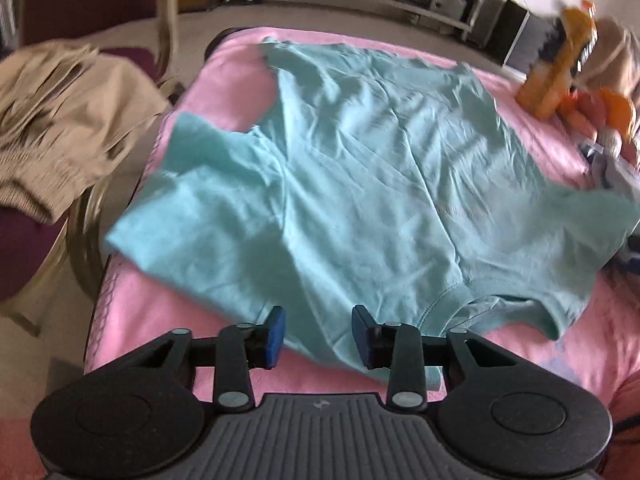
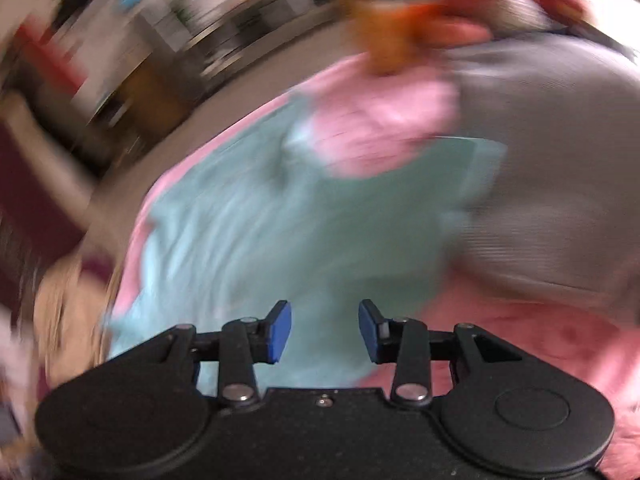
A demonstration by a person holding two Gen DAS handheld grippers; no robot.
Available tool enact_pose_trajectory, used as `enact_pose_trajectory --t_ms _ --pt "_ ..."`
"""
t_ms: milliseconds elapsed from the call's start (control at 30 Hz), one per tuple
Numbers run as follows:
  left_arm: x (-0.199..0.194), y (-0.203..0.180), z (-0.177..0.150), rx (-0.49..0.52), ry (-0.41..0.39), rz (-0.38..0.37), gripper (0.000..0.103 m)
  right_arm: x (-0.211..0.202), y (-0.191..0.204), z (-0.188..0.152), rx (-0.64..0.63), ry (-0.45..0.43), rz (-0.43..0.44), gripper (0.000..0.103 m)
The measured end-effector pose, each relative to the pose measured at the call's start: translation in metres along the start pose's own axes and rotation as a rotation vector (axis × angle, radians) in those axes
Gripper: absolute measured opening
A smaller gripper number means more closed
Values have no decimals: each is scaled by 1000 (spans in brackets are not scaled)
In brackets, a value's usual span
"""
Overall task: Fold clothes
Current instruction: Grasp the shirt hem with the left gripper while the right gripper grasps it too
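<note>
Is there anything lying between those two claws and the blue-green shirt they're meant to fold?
Nothing visible does. The left gripper and the right gripper both hang open right over the t-shirt, which lies bare on the pink cover.

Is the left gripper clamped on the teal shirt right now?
No. The left gripper is open above the teal shirt, whose fabric lies flat on the pink cover, not pinched.

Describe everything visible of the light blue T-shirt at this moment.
The light blue T-shirt is thin, soft-looking knit, wrinkled, spread mostly flat and unfolded on the pink cover. Its ribbed collar lies near the camera, one short sleeve spreads to the picture's left, the hem lies far. The left tongs hover open over the near edge, gripping nothing. The right wrist view is blurred; a grey garment lies beside it.
</note>
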State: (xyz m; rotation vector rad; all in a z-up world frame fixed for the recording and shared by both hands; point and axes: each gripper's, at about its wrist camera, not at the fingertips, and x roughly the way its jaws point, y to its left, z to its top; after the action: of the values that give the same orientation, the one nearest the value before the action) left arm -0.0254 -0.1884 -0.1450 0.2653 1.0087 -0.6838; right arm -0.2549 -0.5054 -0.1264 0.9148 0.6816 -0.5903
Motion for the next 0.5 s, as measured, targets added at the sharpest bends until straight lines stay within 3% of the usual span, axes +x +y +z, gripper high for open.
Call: enact_pose_trajectory --t_ms 67,200,500 --pt "7 -5 1 19 13 18 22 7 -24 6 99 -16 -43 31" --pt "19 -8 -2 48 52 58 19 27 -36 2 173 -2 -114 31" --pt "19 -5 -3 43 52 64 27 64 -20 0 60 25 -200 31"
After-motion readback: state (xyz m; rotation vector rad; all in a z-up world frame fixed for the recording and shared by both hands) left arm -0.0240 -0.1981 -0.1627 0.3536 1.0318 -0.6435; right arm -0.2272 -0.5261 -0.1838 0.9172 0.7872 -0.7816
